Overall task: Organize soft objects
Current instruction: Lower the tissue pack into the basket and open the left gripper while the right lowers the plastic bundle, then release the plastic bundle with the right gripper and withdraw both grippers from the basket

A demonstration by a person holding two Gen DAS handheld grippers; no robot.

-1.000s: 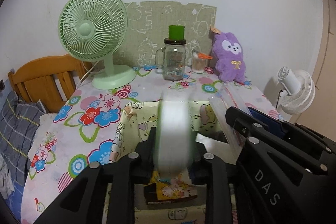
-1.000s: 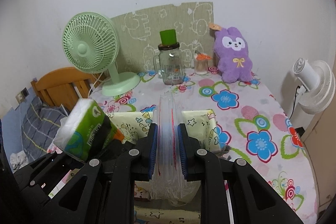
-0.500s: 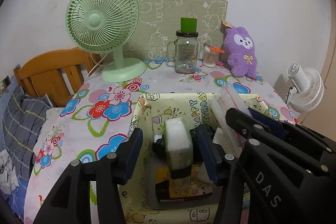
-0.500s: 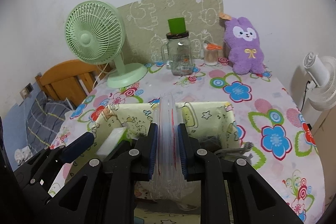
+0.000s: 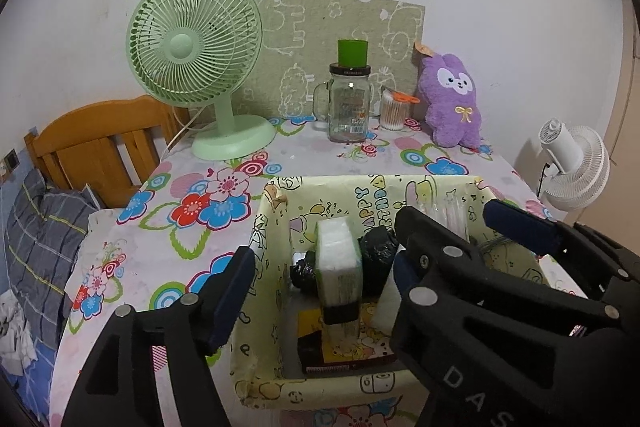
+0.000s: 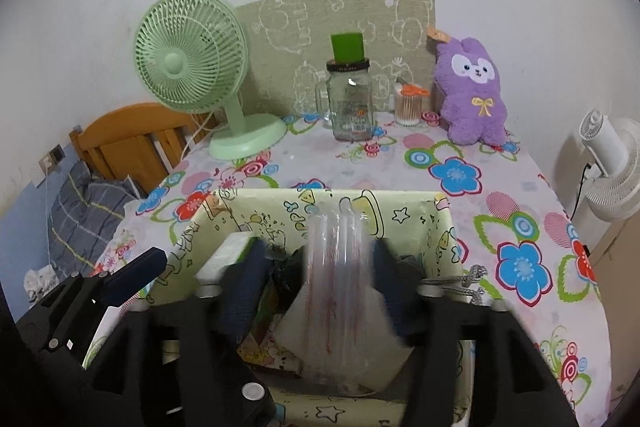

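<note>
A yellow cartoon-print box (image 5: 260,227) (image 6: 440,227) stands on the flowered tablecloth. Inside it a white tissue pack in green wrap (image 5: 338,263) (image 6: 228,251) stands on end beside black bags (image 5: 376,251). My left gripper (image 5: 320,277) hangs over the box with its jaws opening; the pack sits between them, untouched by the pads. My right gripper (image 6: 320,279) is blurred and its jaws are opening too. A bundle of clear plastic bags (image 6: 336,267) (image 5: 452,215) stands between the pads, free of them, its lower end in the box. A purple plush (image 5: 454,103) leans on the back wall.
At the back stand a green fan (image 5: 196,43), a glass jar with a green lid (image 5: 348,103) and a cotton-swab tub (image 5: 392,109). A white fan (image 5: 576,163) is off the table's right edge, a wooden headboard (image 5: 100,143) to the left. A grey cord (image 6: 472,279) lies by the box.
The left gripper let go of the tissue pack, which now stands in the box. The right gripper's jaws came apart from the clear bags they were pinching.
</note>
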